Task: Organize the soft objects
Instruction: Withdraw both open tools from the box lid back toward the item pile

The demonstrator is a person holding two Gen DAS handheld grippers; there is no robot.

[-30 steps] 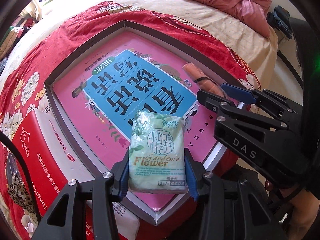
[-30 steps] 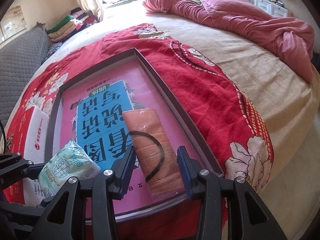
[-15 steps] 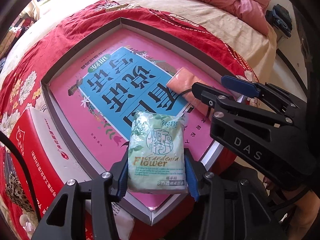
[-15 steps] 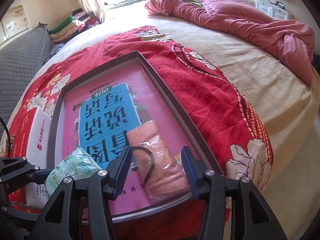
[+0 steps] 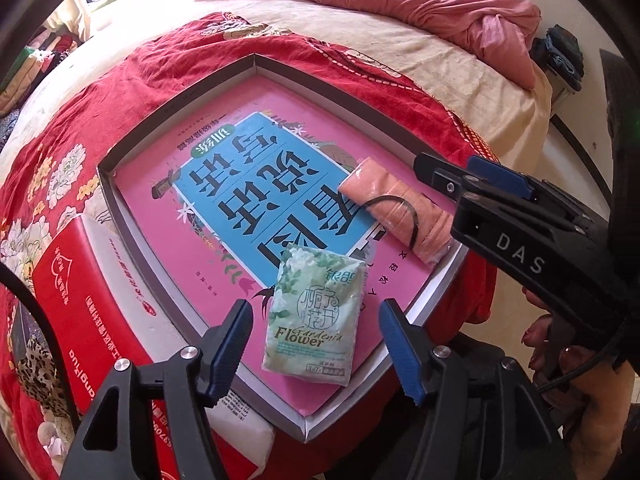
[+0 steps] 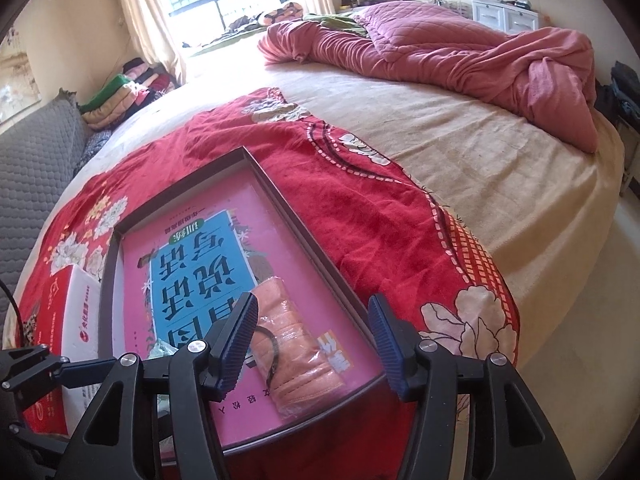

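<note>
A pale green tissue pack (image 5: 316, 316) lies flat in the shallow grey-rimmed box (image 5: 180, 100), on its pink and blue printed bottom. My left gripper (image 5: 316, 344) straddles the pack with its jaws opening, and the blue pads stand clear of its sides. An orange rolled towel in clear wrap (image 5: 396, 208) (image 6: 296, 348) lies near the box's right rim. My right gripper (image 6: 312, 340) hovers over the towel, jaws opening, pads apart from it. In the left wrist view the right gripper (image 5: 480, 176) shows as a black body at the right.
A red and white tissue box (image 5: 92, 320) (image 6: 76, 312) rests left of the grey box on a red floral cloth (image 6: 360, 216). Behind lie a beige bedsheet (image 6: 500, 152) and a bunched pink quilt (image 6: 460, 40). The bed's edge drops off at the right.
Both grippers have let go: the left jaws spread off the tissue pack, the right jaws off the towel. Both items now lie in the box, and both grippers have drawn back a little.
</note>
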